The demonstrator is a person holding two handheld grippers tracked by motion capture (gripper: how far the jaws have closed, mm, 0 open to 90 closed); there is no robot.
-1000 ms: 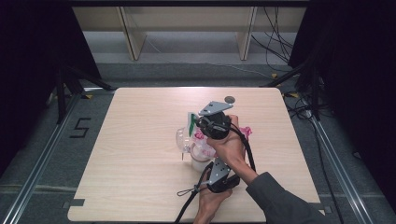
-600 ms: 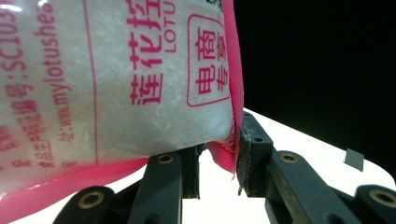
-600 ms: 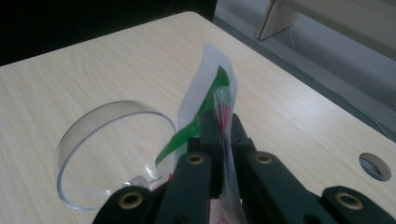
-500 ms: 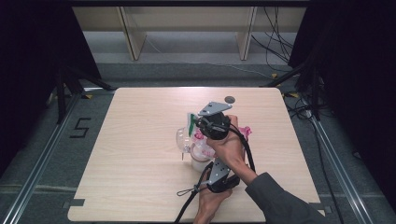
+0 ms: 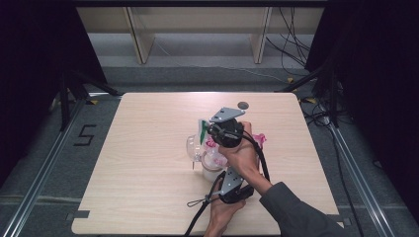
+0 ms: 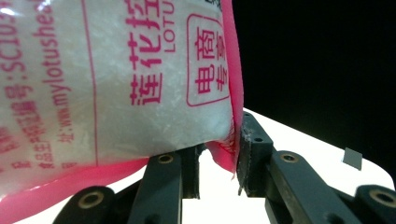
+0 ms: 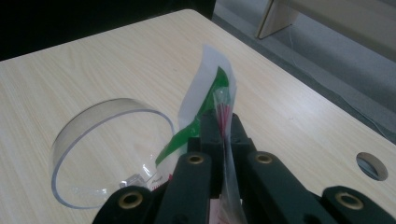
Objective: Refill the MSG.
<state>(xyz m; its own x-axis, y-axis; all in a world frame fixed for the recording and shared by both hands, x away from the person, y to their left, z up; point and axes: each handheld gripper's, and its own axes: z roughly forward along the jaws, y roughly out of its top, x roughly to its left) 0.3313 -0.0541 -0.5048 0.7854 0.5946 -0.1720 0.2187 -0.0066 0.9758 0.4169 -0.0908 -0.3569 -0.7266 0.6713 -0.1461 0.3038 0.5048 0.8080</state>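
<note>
Right gripper view — right tool (image 7: 219, 128) pinches bag top (image 7: 210, 88) | left tool (image 6: 217, 154) clamps pink bag edge (image 6: 224, 154)

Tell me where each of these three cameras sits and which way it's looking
High view: above the near table edge, looking forward and down; both forearms, left gripper, right gripper.
Left gripper view: on the left gripper, looking along its jaws at the pink-edged bag.
Right gripper view: on the right gripper, looking over the clear container; jaws pinch the bag's top.
Shared: the bag.
</note>
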